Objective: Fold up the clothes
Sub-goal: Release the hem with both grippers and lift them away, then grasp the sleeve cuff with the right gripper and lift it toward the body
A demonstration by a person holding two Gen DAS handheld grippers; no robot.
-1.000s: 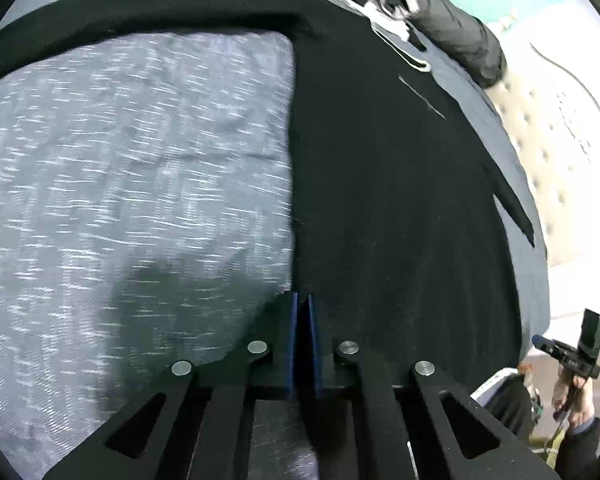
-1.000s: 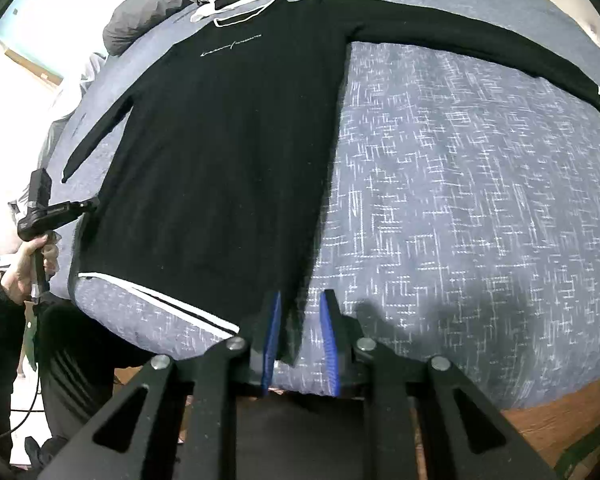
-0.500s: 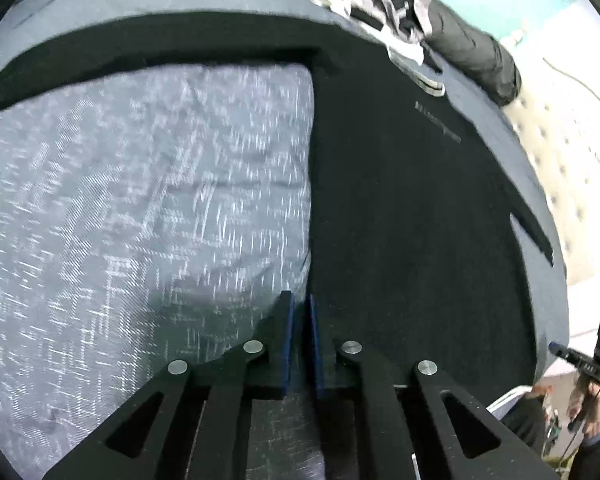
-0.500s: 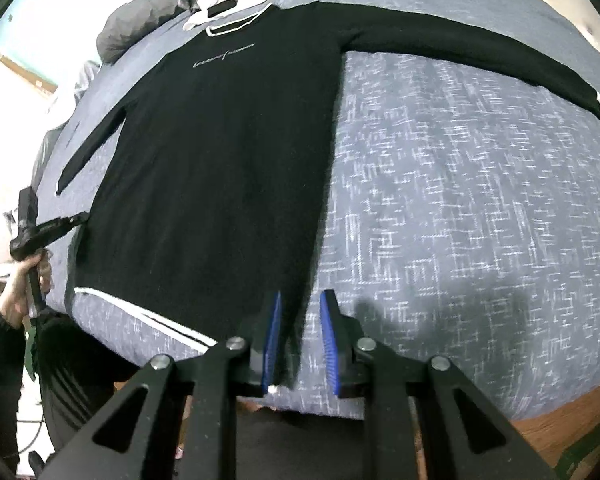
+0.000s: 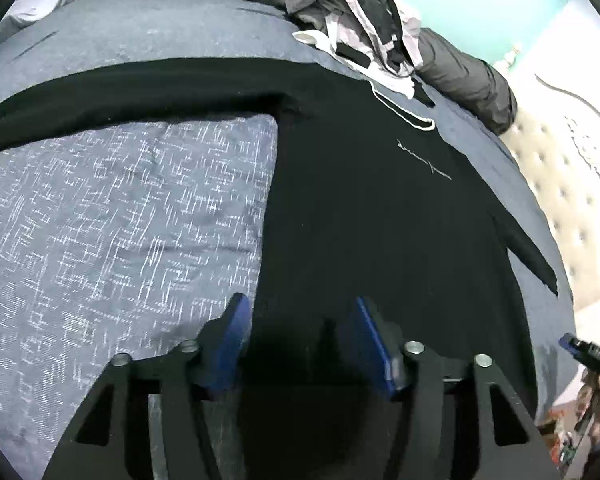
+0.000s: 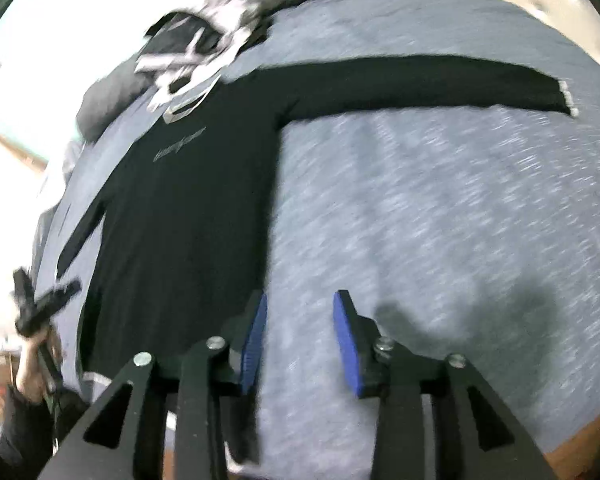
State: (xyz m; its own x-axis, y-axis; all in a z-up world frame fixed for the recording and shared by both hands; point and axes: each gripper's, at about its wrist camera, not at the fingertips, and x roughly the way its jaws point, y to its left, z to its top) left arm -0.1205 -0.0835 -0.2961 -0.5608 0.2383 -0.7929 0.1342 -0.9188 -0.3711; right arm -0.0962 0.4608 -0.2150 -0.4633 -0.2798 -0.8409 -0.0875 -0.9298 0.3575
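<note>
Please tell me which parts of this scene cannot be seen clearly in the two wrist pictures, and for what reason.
- Black shirt hem: left wrist view, hidden behind the left gripper.
- Chest lettering: right wrist view, motion blur; too small in the left view.
- Clothes pile: separate garments indistinguishable, tangled.
- Person's hand: cut by the frame edge, blurred.

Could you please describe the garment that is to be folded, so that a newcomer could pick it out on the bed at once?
Start from the blue-grey bed. A black long-sleeved top lies flat across it, sleeves spread, one reaching far out to the side. Unlike the crumpled black-and-white heap beyond its collar, it is spread smooth and bears small pale lettering on the chest.
</note>
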